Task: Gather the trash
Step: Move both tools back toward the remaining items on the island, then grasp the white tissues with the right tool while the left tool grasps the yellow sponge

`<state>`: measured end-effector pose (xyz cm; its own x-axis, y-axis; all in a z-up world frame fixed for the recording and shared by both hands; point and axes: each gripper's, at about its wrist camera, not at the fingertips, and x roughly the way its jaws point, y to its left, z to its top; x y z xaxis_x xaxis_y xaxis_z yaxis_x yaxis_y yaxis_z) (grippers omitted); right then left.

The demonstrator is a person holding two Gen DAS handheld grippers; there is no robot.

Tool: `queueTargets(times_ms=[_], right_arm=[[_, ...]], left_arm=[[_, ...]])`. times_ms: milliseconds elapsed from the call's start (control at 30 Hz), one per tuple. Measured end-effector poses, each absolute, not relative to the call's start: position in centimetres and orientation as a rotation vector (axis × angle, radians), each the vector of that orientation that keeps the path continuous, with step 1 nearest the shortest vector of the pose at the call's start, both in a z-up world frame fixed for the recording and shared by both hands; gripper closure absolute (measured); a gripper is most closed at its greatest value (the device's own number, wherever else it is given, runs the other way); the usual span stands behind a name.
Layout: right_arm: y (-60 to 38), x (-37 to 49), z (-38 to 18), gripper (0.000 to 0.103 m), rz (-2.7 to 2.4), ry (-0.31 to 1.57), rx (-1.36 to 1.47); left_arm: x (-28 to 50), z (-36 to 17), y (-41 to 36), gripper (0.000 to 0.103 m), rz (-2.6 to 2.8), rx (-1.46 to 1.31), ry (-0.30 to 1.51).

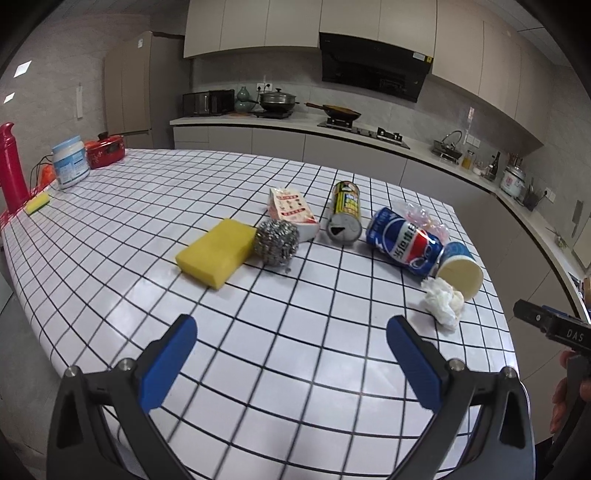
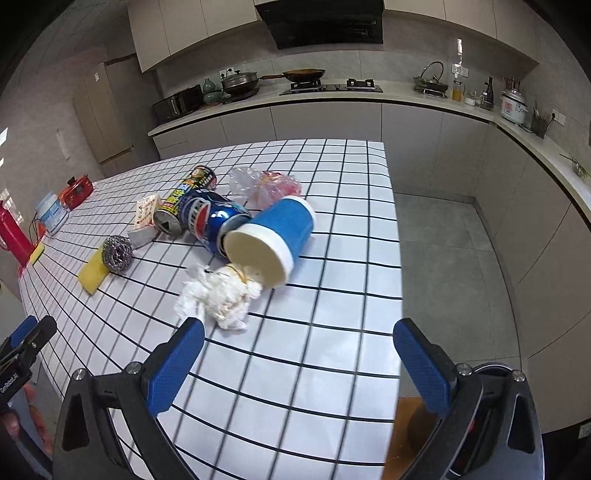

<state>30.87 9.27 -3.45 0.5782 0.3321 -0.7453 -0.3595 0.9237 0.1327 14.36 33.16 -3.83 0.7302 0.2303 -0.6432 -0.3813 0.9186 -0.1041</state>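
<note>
This is a home kitchen. Pale wall cupboards [image 1: 258, 26] run along the far wall above a long light counter [image 1: 288, 122], with a black extractor hood [image 1: 373, 70] over a gas hob [image 1: 364, 129]. A wok [image 1: 338, 112] and a lidded pot [image 1: 277, 100] sit on the burners, a dark microwave oven [image 1: 208, 102] at the far left end of the counter. A tall fridge [image 1: 129, 85] stands left of it. On the right, the counter carries a sink tap [image 2: 432, 72], bottles [image 2: 489, 90] and a rice cooker [image 2: 513, 107]. Near, a desk [image 1: 295, 332] with a white grid-patterned cover fills the middle of the room.
</note>
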Motion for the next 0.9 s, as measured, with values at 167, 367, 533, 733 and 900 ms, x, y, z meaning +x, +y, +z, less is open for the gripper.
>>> queueTargets(times_ms=[167,367,533,733,900], right_arm=[[11.5,30.9,-2.9,0.000,0.383,0.849,-0.011],[13.2,31.0,-3.3,0.000,0.333,0.839,0.024],[15.0,31.3,-4.4,0.002,0.309,0.859,0.027],[17.2,32.0,-5.2,0.008,0.303,0.878,0.015],[18.2,33.1,-6.4,0.009,0.286,0.894,0.025]], left_arm=[[15.3,-3.9,36.1,0.000,0.311,-0.213,0.677],[17.3,-5.5,39.4,0.000,0.265,-0.150,0.717],[19.3,-6.4,41.3,0.001,0.227,-0.123,0.737],[21.6,-7.5,43.9,0.001,0.201,-0.152,0.757],[23.4,-8.9,45.3,0.003,0.194,-0.138,0.794]])
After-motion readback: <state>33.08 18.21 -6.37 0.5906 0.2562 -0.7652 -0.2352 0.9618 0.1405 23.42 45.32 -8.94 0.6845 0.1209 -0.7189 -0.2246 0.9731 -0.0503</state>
